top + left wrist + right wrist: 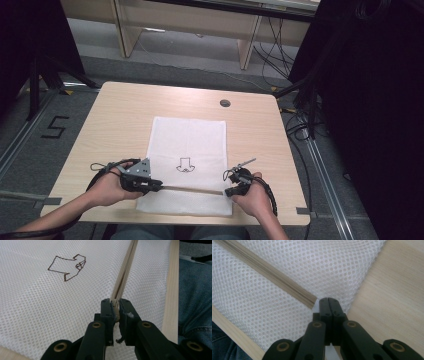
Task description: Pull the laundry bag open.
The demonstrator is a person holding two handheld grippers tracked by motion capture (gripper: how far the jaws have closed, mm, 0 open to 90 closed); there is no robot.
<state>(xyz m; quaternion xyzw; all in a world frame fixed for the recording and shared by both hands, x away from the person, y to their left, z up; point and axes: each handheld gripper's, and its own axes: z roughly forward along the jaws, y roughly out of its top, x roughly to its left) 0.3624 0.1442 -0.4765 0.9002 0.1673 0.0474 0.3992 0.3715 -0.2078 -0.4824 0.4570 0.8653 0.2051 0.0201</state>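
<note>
A white mesh bag with a small shirt drawing lies flat on the wooden table. Its beige zipper runs across the near end, between my two grippers. My left gripper is shut on the zipper's left end. In the left gripper view the jaws pinch the beige tape, which runs away from them. My right gripper is shut at the zipper's right end. In the right gripper view its closed tips pinch the mesh just past the zipper end.
The table's near edge lies close behind the bag, with a person's jeans beyond it. A round cable hole sits at the table's far right. Bare wood borders the bag on the right. Cables and dark stands surround the table.
</note>
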